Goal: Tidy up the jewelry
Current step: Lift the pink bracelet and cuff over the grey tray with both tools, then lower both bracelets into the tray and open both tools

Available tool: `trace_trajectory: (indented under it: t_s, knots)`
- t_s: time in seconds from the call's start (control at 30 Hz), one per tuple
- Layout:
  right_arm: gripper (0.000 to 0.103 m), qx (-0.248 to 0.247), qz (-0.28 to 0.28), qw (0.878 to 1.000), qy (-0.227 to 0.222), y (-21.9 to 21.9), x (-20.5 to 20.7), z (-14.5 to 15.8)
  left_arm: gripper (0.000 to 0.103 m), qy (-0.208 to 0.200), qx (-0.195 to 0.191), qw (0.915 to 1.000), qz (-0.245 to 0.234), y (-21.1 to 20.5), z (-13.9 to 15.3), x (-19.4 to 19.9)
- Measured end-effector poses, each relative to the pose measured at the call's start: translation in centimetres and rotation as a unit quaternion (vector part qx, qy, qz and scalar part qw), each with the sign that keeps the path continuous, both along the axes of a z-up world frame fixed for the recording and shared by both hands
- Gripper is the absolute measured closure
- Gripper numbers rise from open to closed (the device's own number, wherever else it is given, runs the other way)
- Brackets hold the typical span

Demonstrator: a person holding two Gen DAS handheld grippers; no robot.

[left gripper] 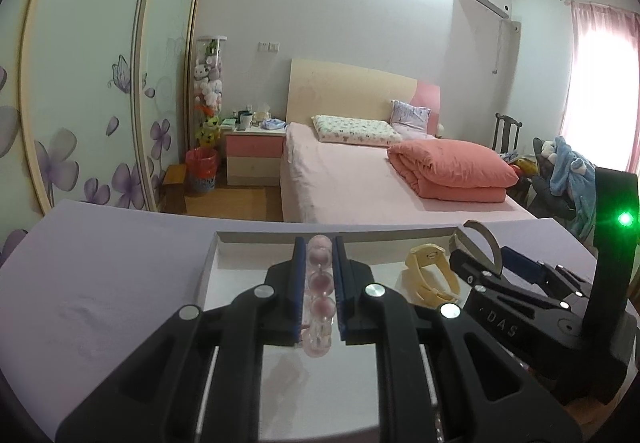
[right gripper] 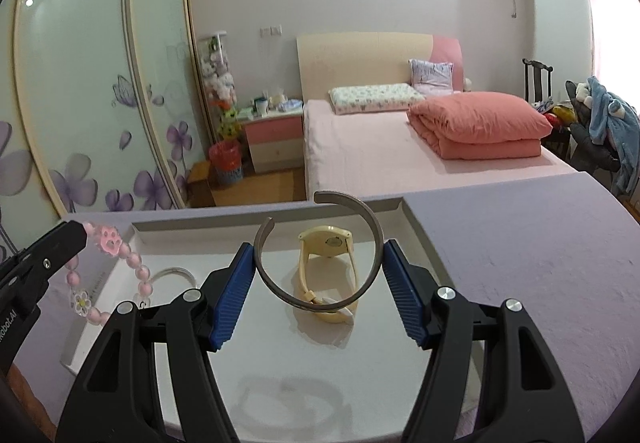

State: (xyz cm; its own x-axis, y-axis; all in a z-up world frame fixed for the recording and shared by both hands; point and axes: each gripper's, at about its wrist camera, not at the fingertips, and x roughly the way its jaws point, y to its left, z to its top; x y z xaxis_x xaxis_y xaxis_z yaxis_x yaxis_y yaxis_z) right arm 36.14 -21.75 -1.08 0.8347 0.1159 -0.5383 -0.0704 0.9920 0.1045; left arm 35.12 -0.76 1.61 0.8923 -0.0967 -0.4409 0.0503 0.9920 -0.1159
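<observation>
My left gripper (left gripper: 319, 283) is shut on a pink bead bracelet (left gripper: 319, 285) and holds it over the white tray (left gripper: 256, 237). In the right wrist view the bracelet (right gripper: 136, 269) hangs from the left gripper (right gripper: 86, 233), with a pink paw charm and a flower bead. My right gripper (right gripper: 318, 275) is shut on a grey open bangle (right gripper: 370, 223) held above the tray (right gripper: 424, 239). The bangle (left gripper: 486, 239) and right gripper (left gripper: 476, 257) also show in the left wrist view. A cream watch (right gripper: 326, 267) lies in the tray; it also shows in the left wrist view (left gripper: 430, 271).
The tray sits on a lilac table cover (right gripper: 540, 263). A clear ring-shaped piece (right gripper: 174, 273) lies in the tray's left part. Beyond the table are a pink bed (right gripper: 380, 159), a nightstand (right gripper: 272, 141), a floral wardrobe (right gripper: 100, 103) and a chair with clothes (right gripper: 600, 127).
</observation>
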Motion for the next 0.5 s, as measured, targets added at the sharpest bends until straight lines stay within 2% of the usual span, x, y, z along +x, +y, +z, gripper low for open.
trace_trajectory:
  t_s: [0.5]
  knots:
    - [0.037, 0.000, -0.019, 0.999, 0.028, 0.1, 1.5, -1.2, 0.089, 0.021, -0.001, 0.9998, 0.007, 0.0, -1.7, 2.8]
